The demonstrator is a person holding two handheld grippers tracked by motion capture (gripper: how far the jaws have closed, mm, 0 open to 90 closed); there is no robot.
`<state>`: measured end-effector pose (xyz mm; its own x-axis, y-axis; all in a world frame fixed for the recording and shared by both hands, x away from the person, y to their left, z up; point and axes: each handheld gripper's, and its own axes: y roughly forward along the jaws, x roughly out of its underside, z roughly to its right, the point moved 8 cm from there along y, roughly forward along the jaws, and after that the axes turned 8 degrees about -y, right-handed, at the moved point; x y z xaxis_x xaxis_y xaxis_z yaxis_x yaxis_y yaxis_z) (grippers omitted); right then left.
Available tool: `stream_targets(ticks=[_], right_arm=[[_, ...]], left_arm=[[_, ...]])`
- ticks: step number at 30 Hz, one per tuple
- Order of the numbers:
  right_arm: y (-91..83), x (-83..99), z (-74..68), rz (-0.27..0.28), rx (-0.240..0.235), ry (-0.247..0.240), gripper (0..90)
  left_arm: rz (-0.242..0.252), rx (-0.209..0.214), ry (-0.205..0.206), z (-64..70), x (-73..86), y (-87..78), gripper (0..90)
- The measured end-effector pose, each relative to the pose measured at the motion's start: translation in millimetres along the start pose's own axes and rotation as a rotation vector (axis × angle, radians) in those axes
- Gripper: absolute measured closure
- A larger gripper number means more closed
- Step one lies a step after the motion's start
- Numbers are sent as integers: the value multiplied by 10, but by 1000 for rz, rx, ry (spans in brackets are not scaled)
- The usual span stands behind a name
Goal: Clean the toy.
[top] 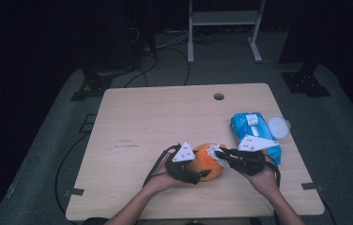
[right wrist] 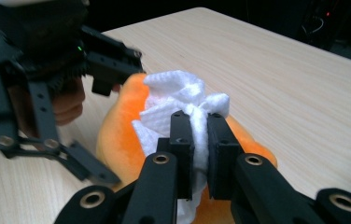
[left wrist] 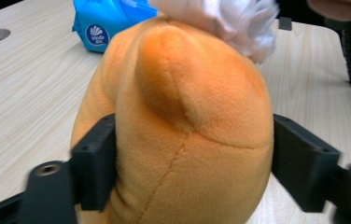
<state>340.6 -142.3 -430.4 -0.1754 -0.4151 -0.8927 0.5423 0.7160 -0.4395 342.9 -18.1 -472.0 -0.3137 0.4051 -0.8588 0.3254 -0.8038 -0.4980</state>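
Looks like a wipe-down: the left gripper point(left wrist: 183, 163) has its jaws spread wide, clamping the orange plush toy point(left wrist: 183, 130) on the counter point(top: 165, 117), so the right gripper point(right wrist: 200, 140), pinched tight on the white wet wipe point(right wrist: 183, 100), should rub lightly, keeping the plush steady.

Overhead faces forward; gripper cameras close, perhaps sharing the plush toy point(left wrist: 183, 135).

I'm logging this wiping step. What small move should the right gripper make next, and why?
Probably drag the tissue across the orange plush toy. The right gripper has its jaws shut on the tissue, which rests on the toy's top, while the left gripper clamps the toy's sides to steady it.
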Motion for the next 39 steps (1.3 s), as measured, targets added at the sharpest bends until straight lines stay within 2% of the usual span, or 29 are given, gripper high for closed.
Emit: stream_targets(ticks=[2, 3, 5, 7, 11, 14, 15, 16, 17, 19, 21, 26, 28, 30, 34, 35, 36, 37, 39], right_arm=[[-4, 20, 10, -6, 6, -4, 822], [-11, 24, 0, -11, 6, -7, 822], [-12, 17, -18, -10, -2, -9, 822], [3, 0, -55, -10, -14, -18, 823], [48, -36, -147, -17, -37, -35, 823], [77, -87, -245, -17, -53, -54, 823], [89, -112, -290, -19, -54, -68, 823], [89, -112, -290, -19, -54, -68, 823], [112, -172, -390, -8, -80, -82, 823], [126, -190, -406, -15, -69, -111, 823], [108, -183, -349, -10, -59, -108, 821], [-10, -8, -35, -18, -9, -18, 821], [-65, 83, 60, -29, -4, 15, 821], [-93, 124, 76, -41, -13, 21, 822], [-117, 93, -12, -37, -57, 25, 822], [-111, 50, -81, -28, -82, 14, 821], [-101, 24, -123, -25, -92, 2, 821], [-84, -17, -189, -22, -106, -18, 821], [-69, -63, -239, -15, -115, -33, 821]], left_arm=[[12, 14, -26, -30, -46, -36, 148], [11, 16, -55, -51, -60, -46, 119], [-7, 23, -80, -73, -48, -24, 79], [-15, 17, -59, -63, -20, 25, 64], [-54, -46, 62, -26, 67, 120, 49], [-26, -59, 52, -3, 81, 119, 190], [-34, -59, 72, 8, 88, 109, 209], [-34, -59, 72, 8, 88, 109, 222], [-42, -59, 87, 27, 96, 88, 227], [-35, -53, 88, 29, 105, 75, 230], [-35, -49, 91, 35, 118, 58, 233], [-24, -39, 118, 80, 112, 70, 201], [-6, -21, 98, 94, 81, 90, 150], [6, -10, 80, 100, 54, 109, 134], [-3, -40, 146, 152, 77, 103, 198], [-6, -40, 161, 166, 86, 100, 212], [-17, -44, 198, 183, 103, 93, 218], [-19, -46, 218, 197, 110, 91, 224], [-20, -40, 263, 224, 128, 89, 235]])
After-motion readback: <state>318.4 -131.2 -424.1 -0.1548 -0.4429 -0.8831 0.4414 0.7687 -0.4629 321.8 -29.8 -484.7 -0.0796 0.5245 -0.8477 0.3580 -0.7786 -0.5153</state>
